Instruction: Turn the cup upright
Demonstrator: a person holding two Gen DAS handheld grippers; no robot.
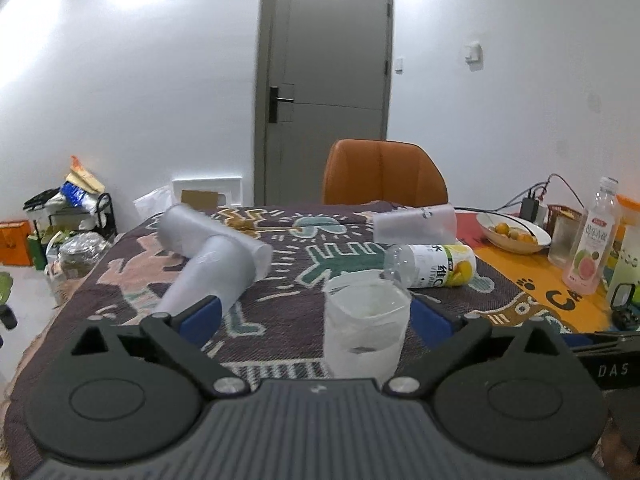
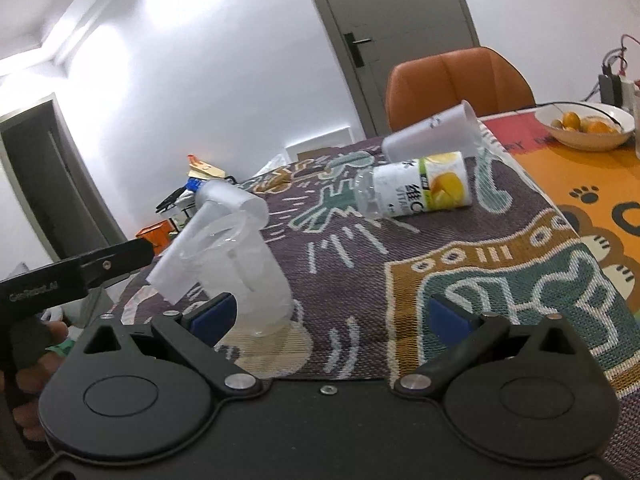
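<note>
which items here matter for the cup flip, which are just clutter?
Job:
upright cup, standing between the open left gripper
two tipped cups, one across the other
tipped cup at the back
right gripper, open

Clutter:
lying bottle
fruit bowl
standing guava bottle
orange chair

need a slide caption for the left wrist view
Open left gripper around an upright clear cup on the patterned tablecloth.

Obstacles on cloth (image 2: 460,280): upright cup (image 1: 366,328) between the open left gripper (image 1: 316,316) fingers; two stacked cups (image 1: 216,256) lying left; bottle (image 1: 436,266) and another cup (image 1: 416,224) lying beyond. Bare cloth lay ahead of the right gripper (image 2: 332,316).
</note>
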